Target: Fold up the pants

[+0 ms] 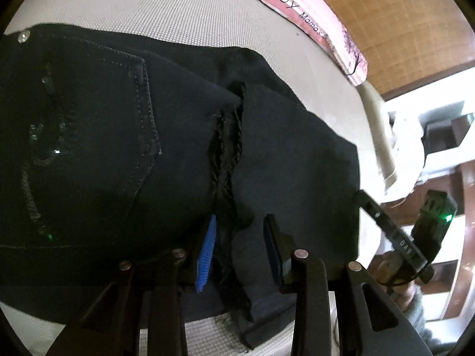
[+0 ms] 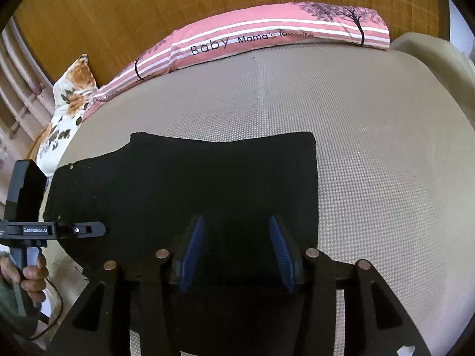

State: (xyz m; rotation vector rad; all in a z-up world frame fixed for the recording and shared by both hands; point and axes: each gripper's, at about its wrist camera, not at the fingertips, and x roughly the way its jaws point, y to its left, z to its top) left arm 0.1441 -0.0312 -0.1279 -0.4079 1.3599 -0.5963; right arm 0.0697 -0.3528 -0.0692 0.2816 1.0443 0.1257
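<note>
On the beige woven mattress [image 2: 371,154], near its front edge, we see the dark pants [image 2: 184,184] lying folded into a flat, roughly rectangular stack, well short of the pink striped pillow [image 2: 267,38] that runs along the far edge against the wooden headboard [image 2: 148,3]. A floral pillow [image 2: 71,95] sits at the far left corner.

Our right gripper [image 2: 237,252] points down over the near part of the stack. Its jaws stand apart, and the blue pads [image 2: 193,252] frame bare dark cloth without pressing on it.

From the left wrist view we see the pants [image 1: 118,148] close up: a stitched back pocket [image 1: 98,112] with sequins, a rivet at the waistband, and frayed hem ends [image 1: 228,148] lying across the top layer. Our left gripper [image 1: 240,246] hovers low over those frayed ends with its jaws apart; the fray runs between the blue pads [image 1: 206,255], but we cannot make out any pinch on it.

At the left edge of the right wrist view, a hand [image 2: 32,273] holds the left gripper's handle.
</note>
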